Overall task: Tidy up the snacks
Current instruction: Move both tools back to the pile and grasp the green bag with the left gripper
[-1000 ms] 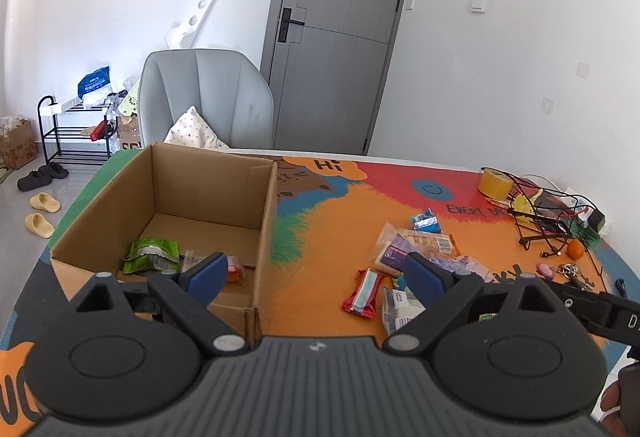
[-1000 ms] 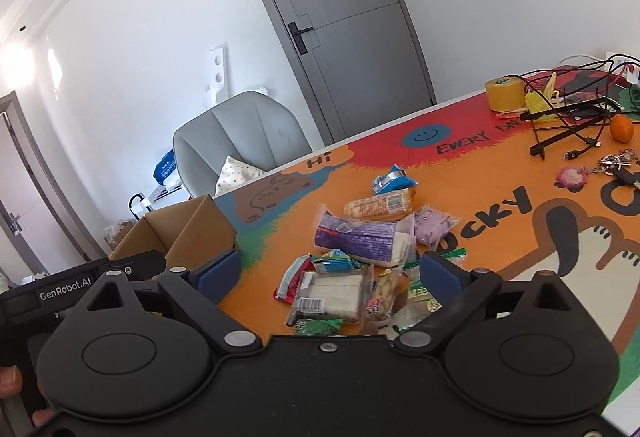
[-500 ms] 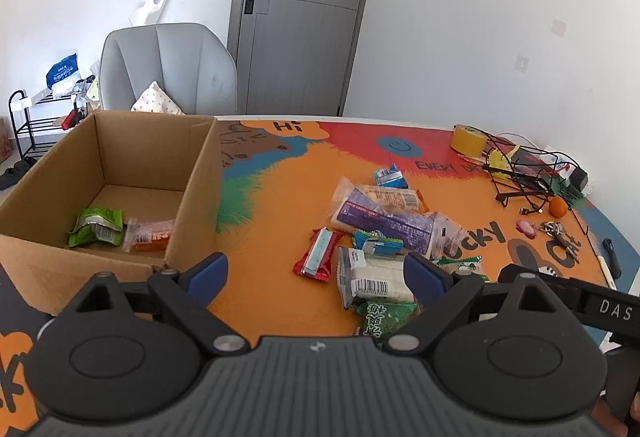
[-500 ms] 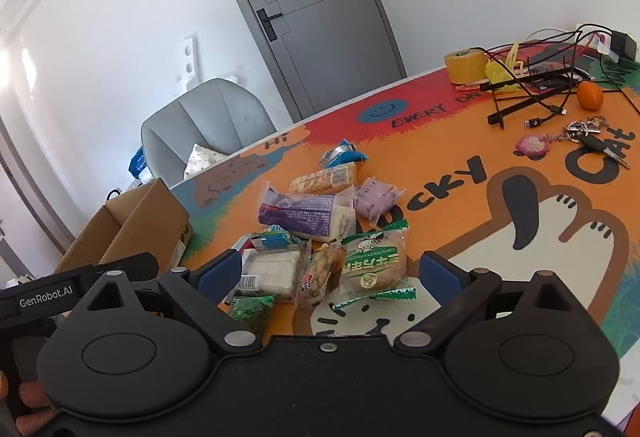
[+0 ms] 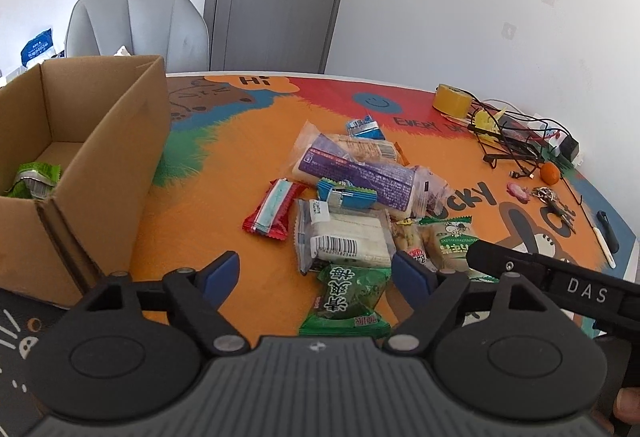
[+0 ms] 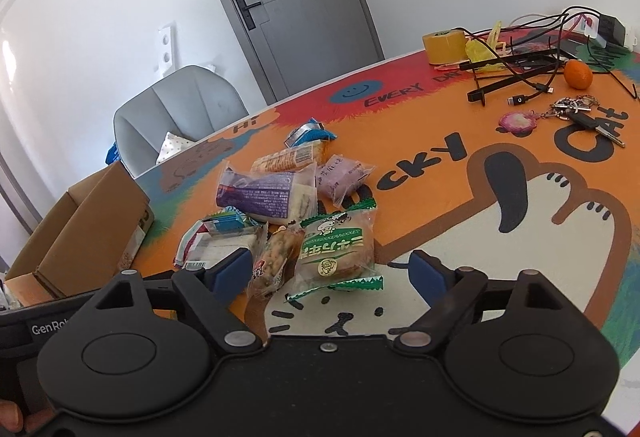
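Your left gripper (image 5: pixel 316 275) is closing with the dark green packet (image 5: pixel 348 301) between its jaws, untouched; the right gripper (image 6: pixel 332 273), also closing, straddles the bread packet (image 6: pixel 336 249) alongside.

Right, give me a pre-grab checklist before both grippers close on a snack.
1. Left gripper empty: ok, fingers closing, not yet pressing on anything.
2. Left target lined up: ok, dark green packet lies between its fingers.
3. Right gripper empty: ok, fingers closing, nothing pressed.
4. Right target lined up: ok, light green bun packet sits between its fingers.
5. Targets free of the pile: cannot tell, neighbouring packets overlap their edges.
6. Cardboard box open to receive: ok, one green packet already inside.
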Demonstrator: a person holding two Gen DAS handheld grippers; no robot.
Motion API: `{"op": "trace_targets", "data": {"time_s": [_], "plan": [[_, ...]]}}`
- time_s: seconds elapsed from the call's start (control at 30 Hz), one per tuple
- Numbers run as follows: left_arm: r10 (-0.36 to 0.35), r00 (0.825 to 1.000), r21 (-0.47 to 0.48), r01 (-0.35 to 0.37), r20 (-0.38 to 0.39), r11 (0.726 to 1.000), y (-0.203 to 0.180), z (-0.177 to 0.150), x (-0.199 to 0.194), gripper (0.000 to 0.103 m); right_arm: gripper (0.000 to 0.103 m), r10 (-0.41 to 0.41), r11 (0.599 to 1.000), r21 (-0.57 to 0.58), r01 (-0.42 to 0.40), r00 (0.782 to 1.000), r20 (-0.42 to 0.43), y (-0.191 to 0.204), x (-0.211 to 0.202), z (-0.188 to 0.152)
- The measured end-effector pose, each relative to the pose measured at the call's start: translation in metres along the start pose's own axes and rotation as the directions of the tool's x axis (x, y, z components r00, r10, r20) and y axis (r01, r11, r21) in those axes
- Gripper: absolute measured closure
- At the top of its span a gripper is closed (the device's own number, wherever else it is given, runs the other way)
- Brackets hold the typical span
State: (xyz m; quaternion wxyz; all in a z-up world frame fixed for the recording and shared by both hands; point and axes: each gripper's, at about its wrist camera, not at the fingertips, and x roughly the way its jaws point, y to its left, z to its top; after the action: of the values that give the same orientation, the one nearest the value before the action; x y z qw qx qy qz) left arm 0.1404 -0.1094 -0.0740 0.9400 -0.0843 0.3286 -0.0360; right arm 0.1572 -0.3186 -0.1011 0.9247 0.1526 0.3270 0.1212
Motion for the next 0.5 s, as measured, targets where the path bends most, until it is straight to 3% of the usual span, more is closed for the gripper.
{"op": "trace_targets", "data": {"time_s": [0.27,0.33,0.4,0.5], "plan": [[-0.033,0.997,-0.027,0.032,-0.063,0.999,-0.002,-0.012,0.02,0.036,0.025,-0.032,0.999,-0.023,0.033,0.999,0.02,0.003,0.015,-0.005],[-0.015,0.998,-0.003,0.015,-0.055,1.0,-0.005,-0.013,0.02,0.044,0.026,-0.046,0.999,-0.021,0.046,0.998,0.037,0.002,0.018,-0.004],[-0.028,0.998,0.001,0.028,-0.054,1.0,-0.004,-0.014,0.02,0.066,0.026,-0.047,0.999,-0.024,0.048,0.998,0.04,0.002,0.021,-0.004],[-0.025,0.998,-0.01,0.025,-0.058,1.0,0.0,-0.013,0.018,0.069,0.029,-0.05,0.998,-0.042,0.05,0.999,0.02,0.006,0.029,-0.007]]}}
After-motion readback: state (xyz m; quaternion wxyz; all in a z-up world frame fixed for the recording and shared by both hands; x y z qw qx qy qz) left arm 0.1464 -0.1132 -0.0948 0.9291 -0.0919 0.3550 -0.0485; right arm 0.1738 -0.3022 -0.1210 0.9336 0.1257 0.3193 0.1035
